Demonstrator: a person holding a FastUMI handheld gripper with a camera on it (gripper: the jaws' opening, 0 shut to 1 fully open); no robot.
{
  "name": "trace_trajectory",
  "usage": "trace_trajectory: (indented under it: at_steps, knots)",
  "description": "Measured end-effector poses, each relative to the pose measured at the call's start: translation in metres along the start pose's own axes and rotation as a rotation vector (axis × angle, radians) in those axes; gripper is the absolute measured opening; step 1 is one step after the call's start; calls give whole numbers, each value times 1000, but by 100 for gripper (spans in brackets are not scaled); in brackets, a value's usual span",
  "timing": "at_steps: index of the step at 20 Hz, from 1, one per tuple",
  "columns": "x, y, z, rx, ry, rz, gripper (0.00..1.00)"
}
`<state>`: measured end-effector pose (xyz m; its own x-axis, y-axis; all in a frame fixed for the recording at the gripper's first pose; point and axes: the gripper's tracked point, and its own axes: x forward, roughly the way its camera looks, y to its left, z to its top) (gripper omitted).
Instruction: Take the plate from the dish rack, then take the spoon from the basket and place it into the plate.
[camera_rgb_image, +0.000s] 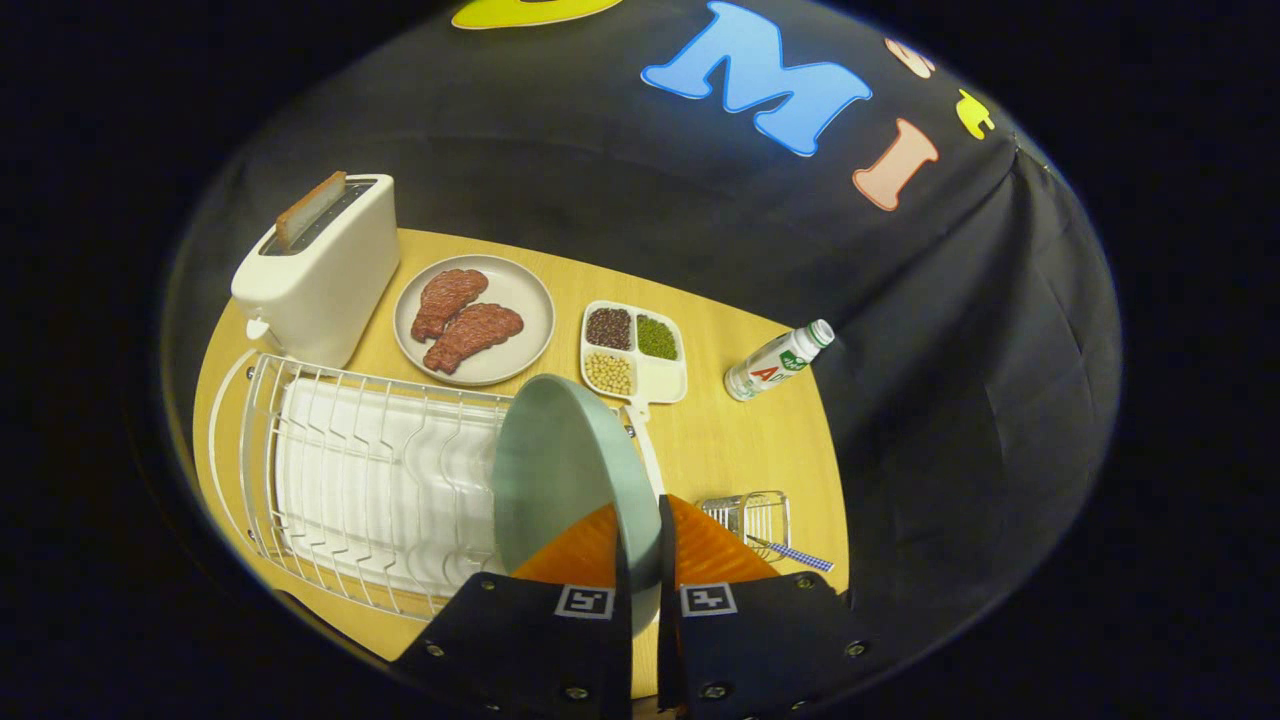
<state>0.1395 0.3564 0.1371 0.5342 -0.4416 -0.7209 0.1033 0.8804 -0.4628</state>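
Observation:
A pale green plate (560, 470) stands on edge between my fingers, lifted over the right end of the white wire dish rack (360, 480). My gripper (640, 545) is shut on the plate's rim. Just right of the fingers sits a small wire basket (750, 518) on the wooden table. A spoon with a blue checked handle (795, 553) lies in it, its handle sticking out to the right.
Beyond the rack stand a white toaster (320, 265) with a slice in it, a plate of meat pieces (473, 320), a divided dish of beans (633, 350) and a small bottle (778, 362) lying near the wall cloth.

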Motion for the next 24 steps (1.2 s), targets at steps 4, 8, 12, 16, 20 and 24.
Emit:
trace_trajectory:
  at_steps: [4,8,12,16,20,24]
  knots:
    - [-11,-6,23,-6,-62,-14,10]
    - [-23,-12,29,33,-82,53,10]
    - [-36,-29,25,32,-109,158,10]
    - [-49,-55,8,65,-116,250,10]
    - [-56,-79,-18,102,-101,332,10]
    - [-61,-104,-48,158,-84,435,10]
